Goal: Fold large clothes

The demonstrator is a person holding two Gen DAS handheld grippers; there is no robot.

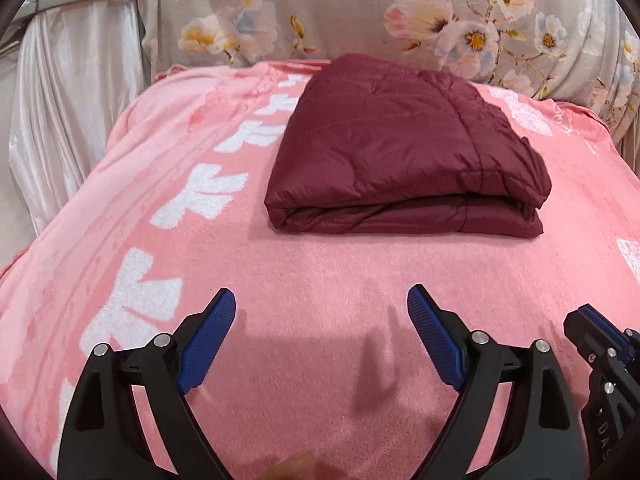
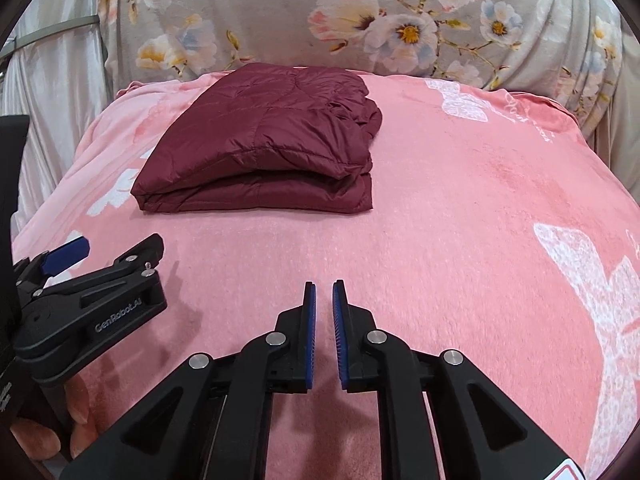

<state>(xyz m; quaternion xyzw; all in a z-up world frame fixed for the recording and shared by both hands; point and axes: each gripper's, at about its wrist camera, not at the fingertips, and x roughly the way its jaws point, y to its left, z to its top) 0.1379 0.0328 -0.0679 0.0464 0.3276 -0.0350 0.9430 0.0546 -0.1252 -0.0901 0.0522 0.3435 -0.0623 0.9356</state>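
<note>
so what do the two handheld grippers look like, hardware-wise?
Both are matte black plastic with triangular cut-outs and round silver pivot pins. The left gripper and right gripper carry blue ribbed finger pads. White "GenRobot.AI" lettering runs along the left unit's side in the right wrist view. No cables or sleeves visible.

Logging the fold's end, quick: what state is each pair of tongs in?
Left tongs: wide open, empty.
Right tongs: slightly open, holding nothing; the folded maroon jacket lies untouched ahead.
</note>
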